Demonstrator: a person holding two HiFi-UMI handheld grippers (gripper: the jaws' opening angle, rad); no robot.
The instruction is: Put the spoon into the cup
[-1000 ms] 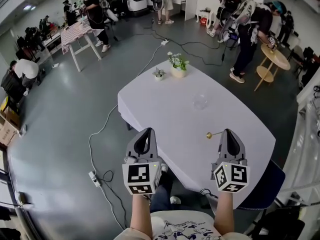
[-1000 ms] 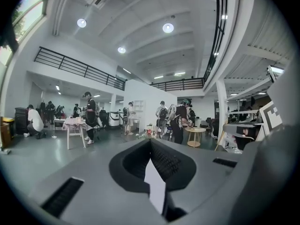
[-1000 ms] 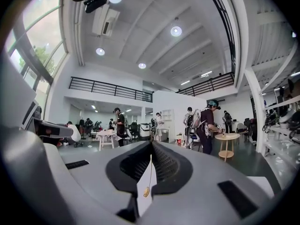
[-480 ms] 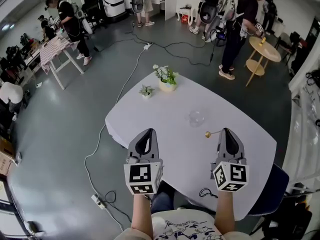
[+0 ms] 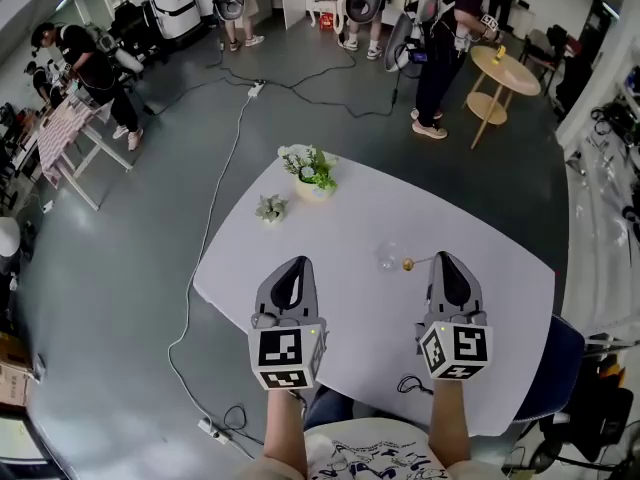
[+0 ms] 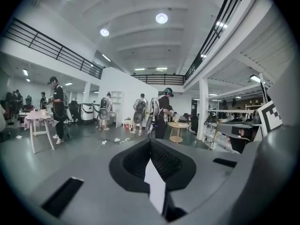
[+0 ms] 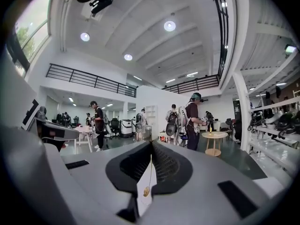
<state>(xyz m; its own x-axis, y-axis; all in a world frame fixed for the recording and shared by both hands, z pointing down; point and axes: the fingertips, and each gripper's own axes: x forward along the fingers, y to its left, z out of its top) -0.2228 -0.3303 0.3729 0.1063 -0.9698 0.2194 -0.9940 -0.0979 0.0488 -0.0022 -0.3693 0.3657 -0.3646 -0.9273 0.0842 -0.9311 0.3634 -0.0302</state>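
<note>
The clear cup (image 5: 388, 257) stands on the white table (image 5: 340, 228) just ahead and to the left of the right gripper (image 5: 447, 259). It looks empty, though the glass is faint and I cannot tell whether the spoon touches it. That gripper's jaws are pinched tight on the handle of the gold spoon (image 5: 410, 264), whose bowl juts left of its tip, outside the cup. The left gripper (image 5: 292, 265), well left of the cup, has its jaws together on nothing.

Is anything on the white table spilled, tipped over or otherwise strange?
Nothing stands out. The cup, the flowering plant and the small plant stand upright on the table, nothing is spilled, and the right hand-held gripper holds the spoon.
</note>
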